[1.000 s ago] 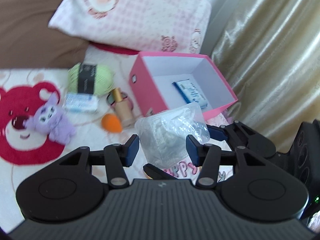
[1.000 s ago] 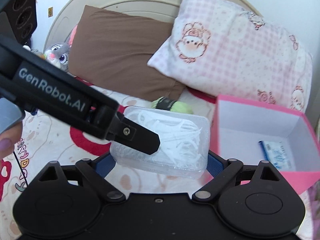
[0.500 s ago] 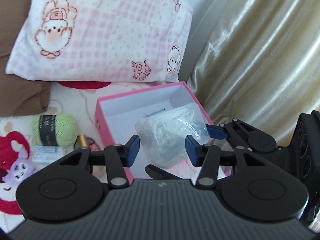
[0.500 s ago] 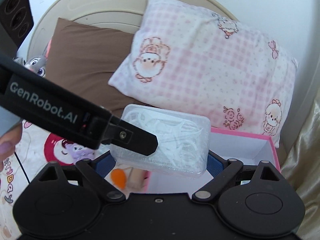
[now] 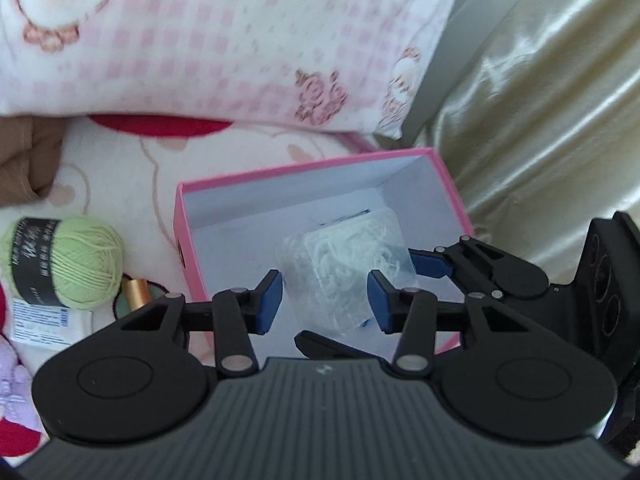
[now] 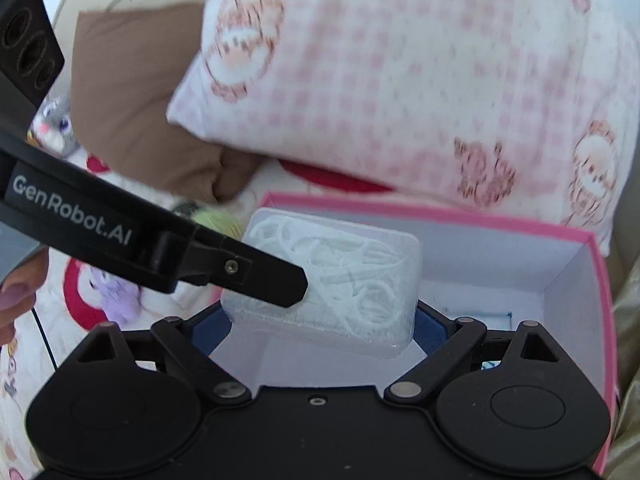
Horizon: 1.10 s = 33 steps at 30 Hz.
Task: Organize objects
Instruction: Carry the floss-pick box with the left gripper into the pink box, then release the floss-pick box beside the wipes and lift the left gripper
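A clear plastic box of white floss picks [image 6: 360,280] hangs over the open pink box [image 6: 440,216], held by its two ends in my right gripper [image 6: 320,330], which is shut on it. In the left wrist view the clear box [image 5: 344,280] sits between the blue pads of my left gripper [image 5: 326,300]. Those jaws are closing, and a thin gap still shows at the left pad. One left finger [image 6: 280,284] lies across the clear box's top face. The pink box [image 5: 320,168] has white inside walls and a blue-and-white packet [image 6: 496,316] on its floor.
A green yarn ball [image 5: 76,260], a gold-capped bottle [image 5: 136,292], a small white packet [image 5: 40,316] and a purple plush [image 6: 116,292] lie left of the pink box. A pink checked pillow [image 5: 240,40] and a brown pillow [image 6: 132,100] lie behind it, and a gold curtain [image 5: 540,120] hangs at the right.
Both grippers have carried the clear box to the right, from above the bedspread to over the pink box's opening. The left pads stand slightly closer together.
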Tool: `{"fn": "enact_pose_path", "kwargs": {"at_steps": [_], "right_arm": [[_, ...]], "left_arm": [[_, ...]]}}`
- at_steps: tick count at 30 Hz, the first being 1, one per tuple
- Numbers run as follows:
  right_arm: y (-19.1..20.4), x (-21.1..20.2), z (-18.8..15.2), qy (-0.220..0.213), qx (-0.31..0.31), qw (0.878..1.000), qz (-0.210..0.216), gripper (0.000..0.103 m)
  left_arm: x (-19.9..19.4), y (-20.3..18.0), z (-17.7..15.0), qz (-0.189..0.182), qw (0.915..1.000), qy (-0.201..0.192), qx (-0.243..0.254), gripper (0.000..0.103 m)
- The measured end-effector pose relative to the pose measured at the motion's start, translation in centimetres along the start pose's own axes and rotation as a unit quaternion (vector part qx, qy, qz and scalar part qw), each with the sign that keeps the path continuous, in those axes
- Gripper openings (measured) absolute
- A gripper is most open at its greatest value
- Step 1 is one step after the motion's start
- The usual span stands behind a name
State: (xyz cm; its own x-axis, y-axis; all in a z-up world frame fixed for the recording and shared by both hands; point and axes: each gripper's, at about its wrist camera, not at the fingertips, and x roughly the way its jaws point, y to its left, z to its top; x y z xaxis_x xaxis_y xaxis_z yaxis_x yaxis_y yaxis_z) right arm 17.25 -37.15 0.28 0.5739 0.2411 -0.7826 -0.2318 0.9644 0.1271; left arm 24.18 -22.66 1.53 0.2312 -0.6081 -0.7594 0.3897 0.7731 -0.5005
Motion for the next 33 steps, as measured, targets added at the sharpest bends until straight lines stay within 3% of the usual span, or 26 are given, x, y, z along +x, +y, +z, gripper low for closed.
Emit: {"fn": "enact_pose_path", "kwargs": {"at_steps": [9,17,21,24,27,32,33], "right_arm": [[-2.9,4.8,-0.4,0.055,0.008,0.998,0.001,0.096],[-2.5,5.7,-0.3,0.070,-0.012,0.997,-0.017,0.096],[-2.9,5.8,-0.2,0.066,0.009,0.998,-0.022,0.095],[-3.4,6.6,-0.1,0.081,0.027,0.995,-0.054,0.096],[-4.1,6.7,0.1,0.094,0.048,0.994,-0.043,0.095],[-3.2,5.2,-0.7,0.075,0.012,0.995,-0.068,0.093],[-3.0,4.8,-0.9,0.069,0.004,0.995,-0.074,0.089]], "left_arm": [[5.1,0.9,0.8,0.026,0.9991,0.019,-0.026,0.042],[5.2,0.6,0.9,0.041,0.9990,0.013,-0.013,0.038],[5.3,0.1,0.8,0.051,0.9987,-0.001,-0.001,0.036],[5.4,-0.4,0.6,0.064,0.9978,-0.013,0.015,0.036],[5.3,-0.8,0.1,0.072,0.9967,-0.017,0.033,0.036],[4.4,-0.8,-0.5,0.064,0.9974,-0.018,0.029,0.036],[4.1,-0.8,-0.7,0.062,0.9974,-0.019,0.030,0.036]]}}
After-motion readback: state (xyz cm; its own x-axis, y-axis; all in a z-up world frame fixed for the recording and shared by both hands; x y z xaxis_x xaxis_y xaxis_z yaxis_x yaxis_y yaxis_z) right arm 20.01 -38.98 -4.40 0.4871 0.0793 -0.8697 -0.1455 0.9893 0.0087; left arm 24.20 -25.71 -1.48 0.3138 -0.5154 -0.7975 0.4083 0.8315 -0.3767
